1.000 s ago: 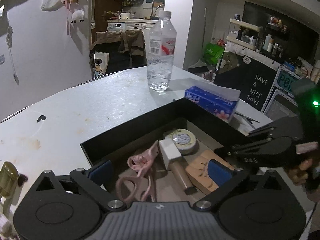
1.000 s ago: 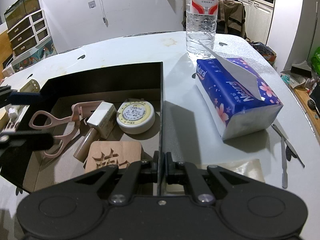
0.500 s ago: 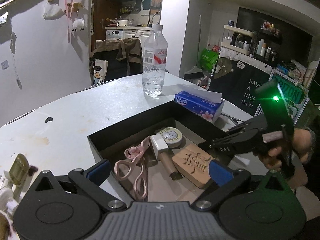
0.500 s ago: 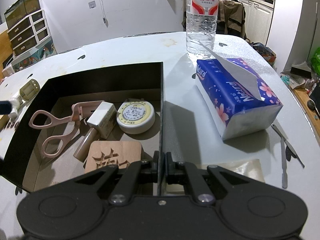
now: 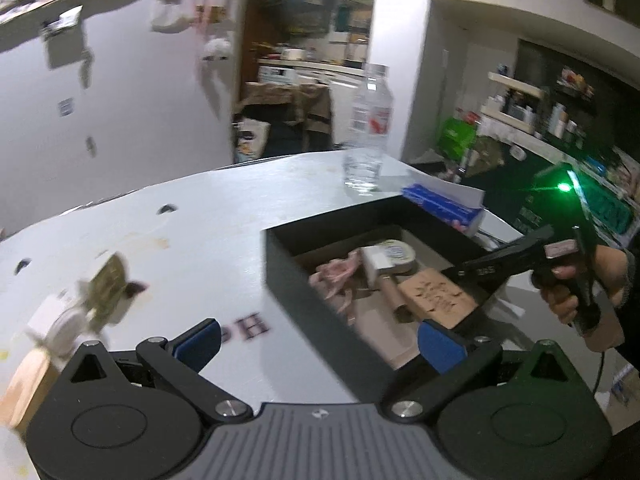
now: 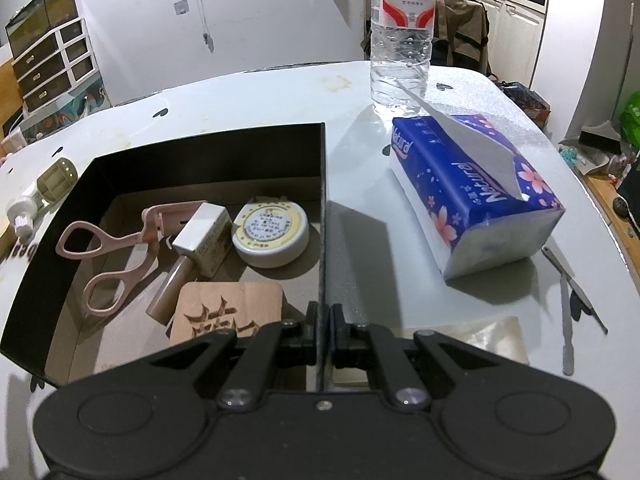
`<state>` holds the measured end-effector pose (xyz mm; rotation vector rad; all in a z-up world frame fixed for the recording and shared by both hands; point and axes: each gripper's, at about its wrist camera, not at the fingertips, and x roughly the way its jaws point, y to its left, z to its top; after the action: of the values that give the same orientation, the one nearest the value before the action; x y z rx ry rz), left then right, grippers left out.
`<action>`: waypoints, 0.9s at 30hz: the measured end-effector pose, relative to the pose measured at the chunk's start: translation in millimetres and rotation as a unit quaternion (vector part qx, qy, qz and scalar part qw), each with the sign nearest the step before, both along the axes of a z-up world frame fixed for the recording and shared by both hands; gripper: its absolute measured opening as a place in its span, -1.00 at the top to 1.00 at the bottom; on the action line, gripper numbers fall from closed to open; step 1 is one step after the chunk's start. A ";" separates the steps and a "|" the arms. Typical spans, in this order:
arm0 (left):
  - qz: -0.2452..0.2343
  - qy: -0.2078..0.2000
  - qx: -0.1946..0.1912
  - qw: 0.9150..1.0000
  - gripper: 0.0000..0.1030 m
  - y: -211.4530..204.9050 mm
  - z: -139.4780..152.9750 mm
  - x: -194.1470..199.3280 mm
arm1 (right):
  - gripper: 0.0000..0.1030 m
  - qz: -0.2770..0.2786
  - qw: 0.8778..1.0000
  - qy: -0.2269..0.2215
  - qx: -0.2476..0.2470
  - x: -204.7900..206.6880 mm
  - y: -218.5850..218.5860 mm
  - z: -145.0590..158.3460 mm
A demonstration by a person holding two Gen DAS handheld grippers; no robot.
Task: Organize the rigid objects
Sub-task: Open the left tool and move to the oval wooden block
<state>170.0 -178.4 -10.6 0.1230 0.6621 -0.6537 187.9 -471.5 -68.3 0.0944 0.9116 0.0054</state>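
Note:
A black box [image 6: 208,152] holds a pink eyelash curler [image 6: 120,248], a white-capped tube [image 6: 192,252], a round tin [image 6: 272,232] and a carved wooden block [image 6: 228,312]. My right gripper [image 6: 324,328] is shut on the box's right wall near its front corner; it also shows in the left wrist view [image 5: 508,264]. My left gripper [image 5: 320,340] is open and empty, above the table left of the box [image 5: 292,276]. An olive roller [image 5: 108,284] and a white pump piece [image 5: 60,324] lie on the table to its left.
A water bottle [image 6: 400,36] stands behind the box. A blue tissue pack [image 6: 476,196] lies right of the box. Thin metal tools [image 6: 568,304] lie at the right edge. A wooden block [image 5: 24,380] sits at far left.
My left gripper has pulled back out of the box and swung left, leaving the eyelash curler inside. The right gripper has kept its grip on the box wall.

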 end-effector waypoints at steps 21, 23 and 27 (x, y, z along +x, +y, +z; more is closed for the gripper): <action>0.213 -0.006 -0.024 0.977 -1.00 142.6 -44.5 -20.5 | 0.90 0.017 1.000 0.011 -0.009 4.8 1.8 -0.1; 0.229 -0.011 -0.022 0.973 -1.00 149.9 -49.4 -20.3 | 0.90 0.017 1.000 0.011 -0.009 4.9 1.7 -0.3; 0.246 -0.006 -0.027 0.969 -1.00 161.9 -57.8 -16.7 | 0.90 0.016 1.000 0.014 -0.007 6.4 1.0 0.1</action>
<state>153.3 -16.5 -68.4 -0.0884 0.6311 -0.1922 194.4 -470.4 -68.3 0.0670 0.9416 0.0265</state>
